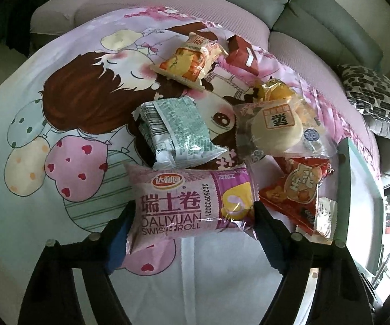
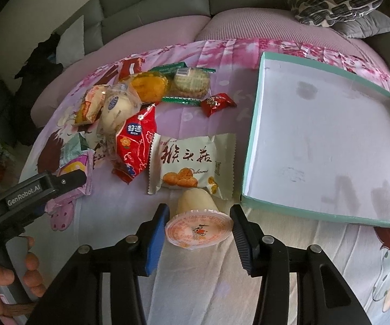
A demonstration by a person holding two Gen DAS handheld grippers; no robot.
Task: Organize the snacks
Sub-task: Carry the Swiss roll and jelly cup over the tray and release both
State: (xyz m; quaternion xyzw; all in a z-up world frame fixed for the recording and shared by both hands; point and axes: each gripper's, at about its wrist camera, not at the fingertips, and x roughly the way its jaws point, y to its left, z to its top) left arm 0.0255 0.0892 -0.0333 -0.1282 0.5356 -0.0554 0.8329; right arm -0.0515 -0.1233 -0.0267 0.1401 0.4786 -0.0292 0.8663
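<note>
A pink Swiss roll pack (image 1: 184, 203) lies crosswise between the fingers of my left gripper (image 1: 192, 208), and both pads press on its ends. In the right wrist view that same gripper (image 2: 67, 180) reaches over the pink pack (image 2: 75, 168) at the left. My right gripper (image 2: 199, 208) is shut on a small jelly cup (image 2: 199, 228) with an orange-printed lid, which lies on its side on the cloth. Beyond the cup lies a white biscuit pack (image 2: 192, 162). A shallow white tray with a teal rim (image 2: 251, 135) sits to the right with nothing in it.
Loose snacks crowd the cartoon-print cloth: a green-white pack (image 1: 176, 132), a round pastry (image 1: 276, 130), a red peanut pack (image 1: 297, 189), an orange pack (image 1: 189, 59), a red candy (image 2: 216, 103). A grey sofa (image 2: 154, 8) with a patterned cushion (image 2: 335, 0) stands behind. A hand (image 2: 5, 284) holds the left gripper's handle.
</note>
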